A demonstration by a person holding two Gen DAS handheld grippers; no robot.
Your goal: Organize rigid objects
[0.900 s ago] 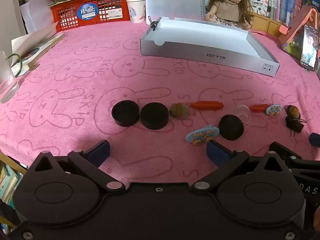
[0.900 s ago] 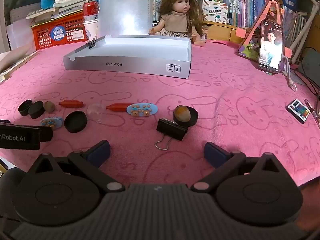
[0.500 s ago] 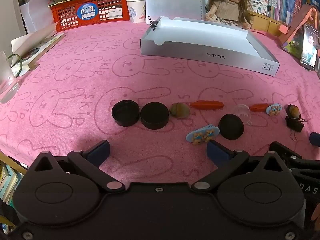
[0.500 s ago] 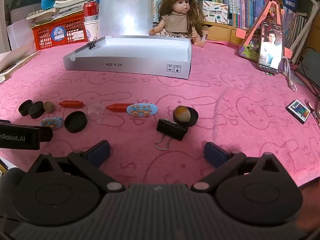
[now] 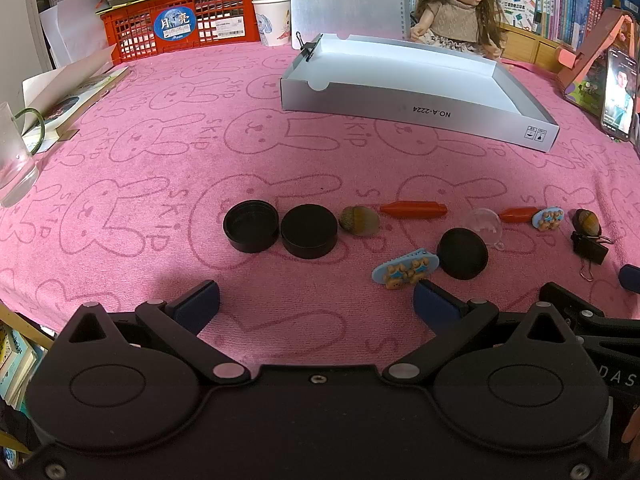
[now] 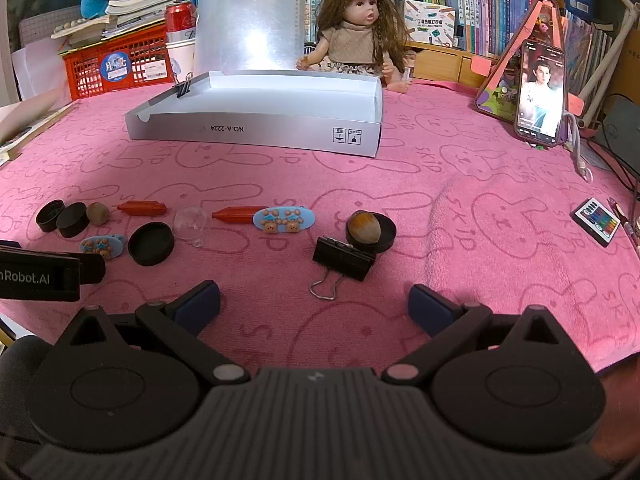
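Small objects lie in a row on the pink cloth: two black caps [image 5: 251,231] [image 5: 309,236], a brown acorn [image 5: 359,221], an orange peg [image 5: 413,210], a clear dome [image 5: 485,222], a third black cap [image 5: 462,253] and a blue bear clip [image 5: 406,269]. Further right are a second orange peg [image 6: 239,214], a second bear clip [image 6: 284,219], an acorn [image 6: 363,228] on a black lid and a black binder clip [image 6: 342,258]. My left gripper [image 5: 316,302] and my right gripper [image 6: 314,304] are both open and empty, short of the row.
A grey shallow box [image 5: 408,98] sits behind the row, with a doll [image 5: 458,12] beyond it. A red crate [image 5: 176,26], a glass [image 5: 12,156] at the left edge, a phone on a stand [image 6: 540,92] and a small remote [image 6: 596,226] ring the cloth.
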